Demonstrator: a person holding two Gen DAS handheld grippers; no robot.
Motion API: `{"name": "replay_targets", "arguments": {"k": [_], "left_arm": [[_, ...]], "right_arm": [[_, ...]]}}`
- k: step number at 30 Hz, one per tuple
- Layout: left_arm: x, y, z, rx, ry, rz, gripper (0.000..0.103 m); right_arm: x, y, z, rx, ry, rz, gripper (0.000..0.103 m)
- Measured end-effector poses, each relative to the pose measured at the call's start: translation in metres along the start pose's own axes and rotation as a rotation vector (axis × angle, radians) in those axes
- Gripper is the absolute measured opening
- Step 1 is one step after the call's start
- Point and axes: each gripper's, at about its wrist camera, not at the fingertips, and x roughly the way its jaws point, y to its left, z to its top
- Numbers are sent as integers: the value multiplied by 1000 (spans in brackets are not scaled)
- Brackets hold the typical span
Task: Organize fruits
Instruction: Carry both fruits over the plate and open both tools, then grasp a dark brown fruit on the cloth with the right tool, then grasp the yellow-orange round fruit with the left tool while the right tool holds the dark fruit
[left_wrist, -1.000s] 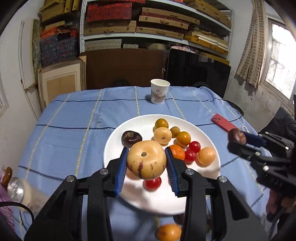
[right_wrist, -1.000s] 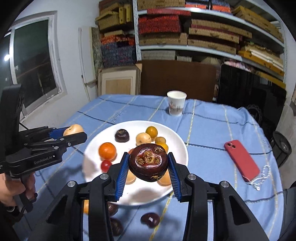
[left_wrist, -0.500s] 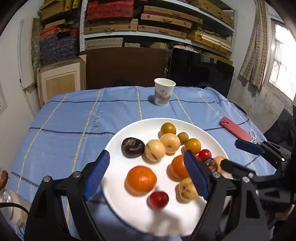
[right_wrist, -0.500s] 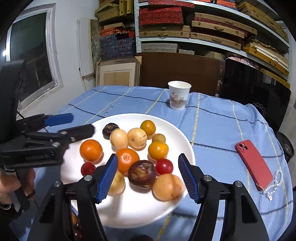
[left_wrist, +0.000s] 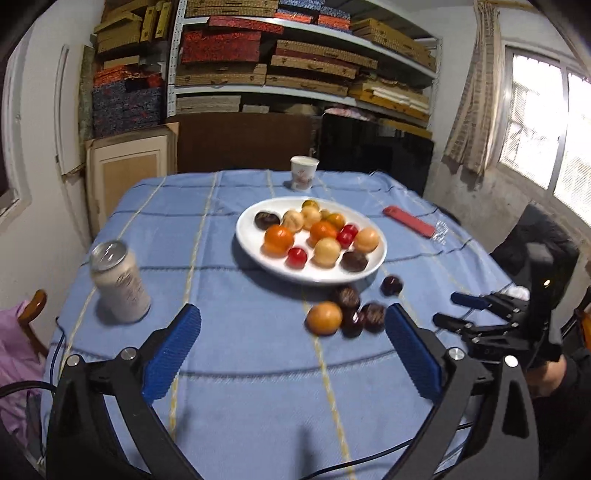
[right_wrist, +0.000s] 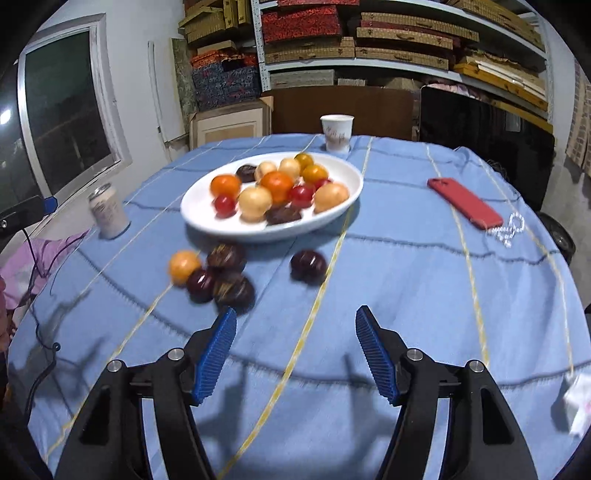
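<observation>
A white plate (left_wrist: 251, 236) (right_wrist: 199, 214) holds several fruits: oranges, red tomatoes, pale yellow fruits and dark purple ones. On the blue cloth in front of it lie an orange fruit (left_wrist: 324, 318) (right_wrist: 183, 266) and several dark purple fruits (left_wrist: 373, 316) (right_wrist: 233, 289), one (left_wrist: 391, 285) (right_wrist: 308, 265) apart to the right. My left gripper (left_wrist: 291, 347) is open and empty, well back from the plate. My right gripper (right_wrist: 295, 350) is open and empty above bare cloth near the loose fruits; it also shows in the left wrist view (left_wrist: 458, 310).
A drink can (left_wrist: 119, 282) (right_wrist: 107, 212) stands left of the plate. A paper cup (left_wrist: 303, 172) (right_wrist: 336, 132) stands behind it. A red phone (left_wrist: 408, 221) (right_wrist: 464, 202) with a beaded strap (right_wrist: 508, 230) lies right. Shelves with boxes stand behind the table.
Both grippers let go of their fruits onto the plate, opened, and pulled back and away from the plate toward the table's near edge.
</observation>
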Motion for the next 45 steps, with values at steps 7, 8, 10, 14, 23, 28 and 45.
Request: {"name": "replay_targets", "arguments": {"k": [7,8,10,14,23,28,45], "left_arm": [[-5,-10,-33,-37,58,-33,98],[-7,-11,-36,-37,56,-36,98],[-11,-12,-40,-38,55,-39,98],[-17,-7,-45,-37,57,-20,98],[1,5,-29,-48,60,2,98],[34,1,-1,-11,53,16,98],[160,-25,-2,51,247,88,99]], "right_arm": [[35,-1,31,46,25,-74,68],[43,-2,34,52,35,-80,68],[60,-5,43,57,52,-106,67],[86,-9,51,66,86,-141,66],[92,-2,44,52,113,-101,34],[48,6,23,64,51,-34,35],[15,17,-1,29,-51,43,35]]}}
